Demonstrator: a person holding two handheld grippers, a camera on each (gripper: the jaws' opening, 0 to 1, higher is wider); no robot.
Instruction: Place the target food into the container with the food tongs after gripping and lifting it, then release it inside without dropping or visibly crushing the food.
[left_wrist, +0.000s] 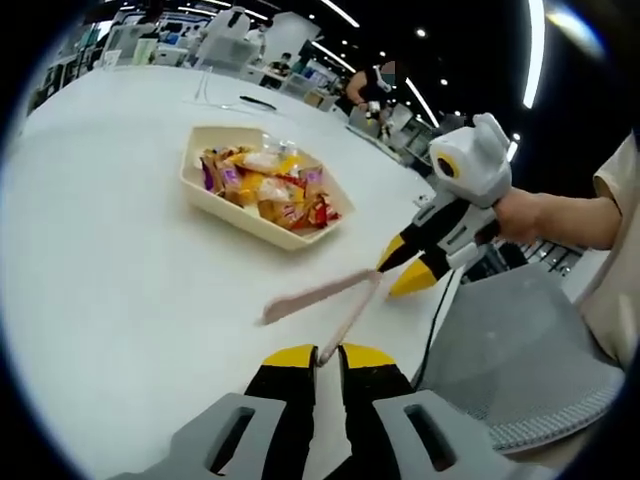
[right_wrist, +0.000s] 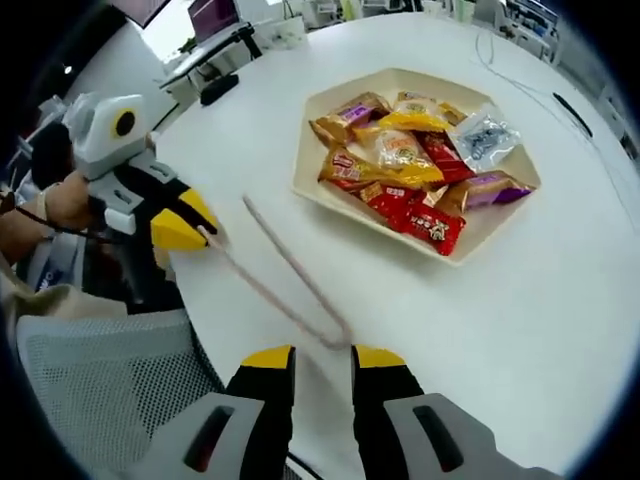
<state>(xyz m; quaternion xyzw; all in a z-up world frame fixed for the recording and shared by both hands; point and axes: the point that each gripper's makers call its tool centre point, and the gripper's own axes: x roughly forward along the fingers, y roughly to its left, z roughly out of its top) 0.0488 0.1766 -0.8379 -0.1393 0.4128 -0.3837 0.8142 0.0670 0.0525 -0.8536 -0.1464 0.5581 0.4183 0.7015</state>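
Yellow-tipped jaws of the left gripper (left_wrist: 327, 357) rose from the lower edge of the left gripper view. They stood almost together, pinching the end of one arm of the pale pink food tongs (left_wrist: 320, 293). The tongs lay in an open V on the white table (left_wrist: 120, 270), their other arm pointing leftward with its tip free on the surface. Beyond them, towards the upper left, sat the cream hexagonal tray (left_wrist: 240, 215), well apart from the tongs and holding a heap of wrapped snacks (left_wrist: 265, 185). At right the right gripper (left_wrist: 405, 268), carried in a person's hand (left_wrist: 520, 215), held its jaws parted just beside the bend of the tongs. A grey mesh chair (left_wrist: 520, 350) lay below it.

In the right gripper view the chair (right_wrist: 90, 370) occupied the lower left. Above it the left gripper (right_wrist: 195, 232) met the tip of one tong arm. The tongs (right_wrist: 285, 280) ran down to their bend, just ahead of the right gripper (right_wrist: 324, 360), whose jaws stood apart and gripped nothing; whether they touched the bend could not be told. At upper right the tray (right_wrist: 303, 160) held the snacks (right_wrist: 415, 165), including a red packet (right_wrist: 425, 228) near its front edge and a clear packet (right_wrist: 485, 135) at its far side.
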